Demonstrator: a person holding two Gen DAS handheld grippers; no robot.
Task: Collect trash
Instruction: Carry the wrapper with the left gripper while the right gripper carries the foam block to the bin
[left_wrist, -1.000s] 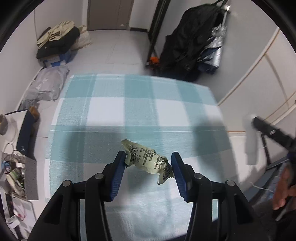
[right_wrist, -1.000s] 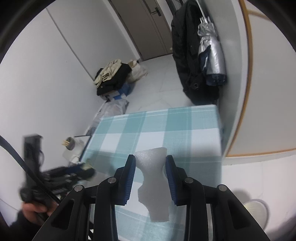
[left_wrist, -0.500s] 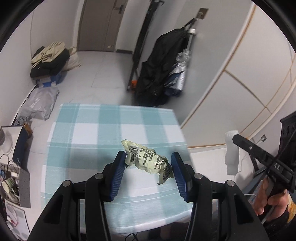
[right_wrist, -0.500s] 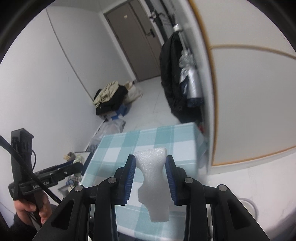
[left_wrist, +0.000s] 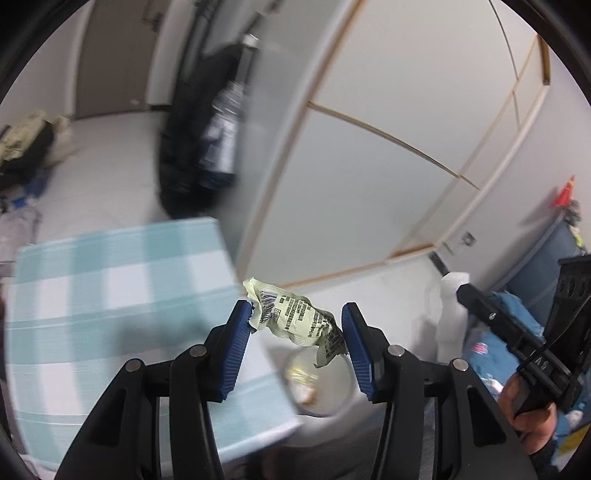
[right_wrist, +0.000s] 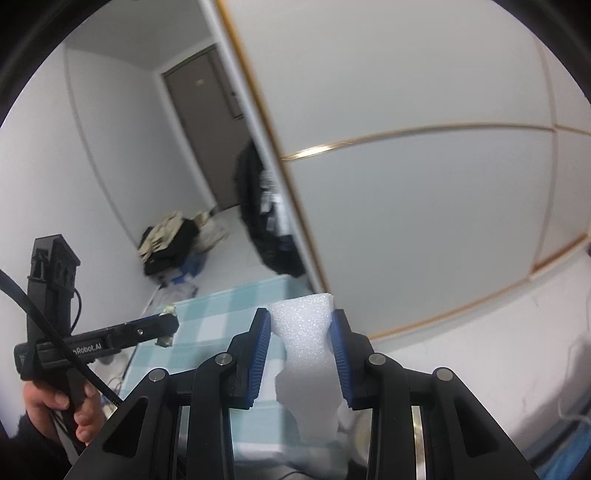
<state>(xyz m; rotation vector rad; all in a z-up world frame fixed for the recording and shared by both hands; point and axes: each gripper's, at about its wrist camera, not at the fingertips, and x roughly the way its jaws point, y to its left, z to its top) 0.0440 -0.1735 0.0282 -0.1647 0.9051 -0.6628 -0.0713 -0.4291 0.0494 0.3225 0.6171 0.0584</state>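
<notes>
White bin (left_wrist: 343, 376) holding scraps, green wrapper (left_wrist: 295, 319) directly above it

You are carrying both pieces of trash away from the desk (left_wrist: 110, 280). Your left gripper (left_wrist: 295, 334), with the crumpled wrapper (left_wrist: 295, 317), is swinging off the checked cloth and is now hanging past the desk corner, above a round bin (left_wrist: 325, 384) on the floor. Your right gripper (right_wrist: 300, 349), with the white foam piece (right_wrist: 306, 354), is also moving beyond the desk edge, toward the white wall panels (right_wrist: 424, 203).

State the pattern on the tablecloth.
The tablecloth has a teal-and-white check; it shows best in the left wrist view.
</notes>
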